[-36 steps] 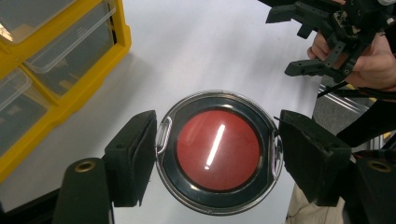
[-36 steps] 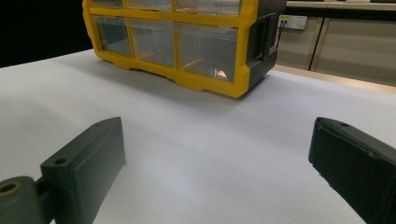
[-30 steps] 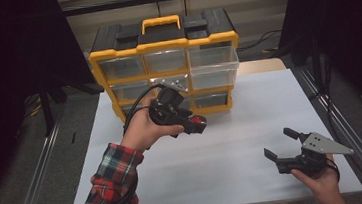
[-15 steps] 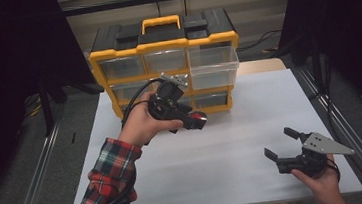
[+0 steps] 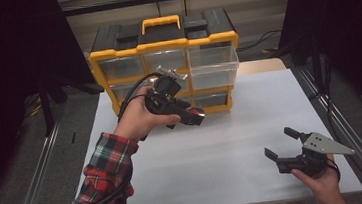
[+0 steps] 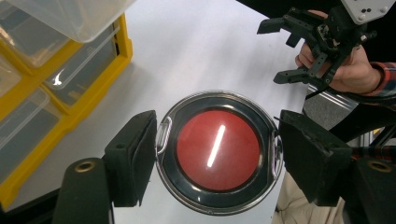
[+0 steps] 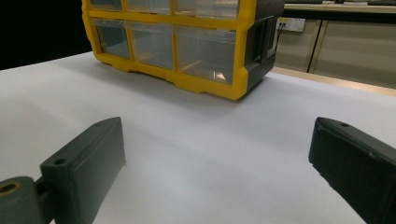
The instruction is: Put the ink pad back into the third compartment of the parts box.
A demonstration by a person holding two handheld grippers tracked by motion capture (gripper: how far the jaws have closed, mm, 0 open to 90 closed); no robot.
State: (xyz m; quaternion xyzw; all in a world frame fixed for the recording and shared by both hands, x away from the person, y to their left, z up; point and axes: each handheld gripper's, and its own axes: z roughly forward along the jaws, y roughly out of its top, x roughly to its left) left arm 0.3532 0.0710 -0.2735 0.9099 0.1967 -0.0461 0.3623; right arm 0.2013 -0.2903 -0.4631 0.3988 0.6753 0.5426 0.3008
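— How far has the work got?
— A round red-lidded tin is gripped between the left gripper's jaws, held above the table near its far edge, before the drawer organizer. Putting it away remains, judging by the pulled-out drawer. The right gripper is held wide, empty.

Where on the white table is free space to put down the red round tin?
The table is bare between the yellow organizer and the right gripper, and at its near left corner. It is crowded close under the organizer's pulled-out drawer, where the left gripper holds the tin.
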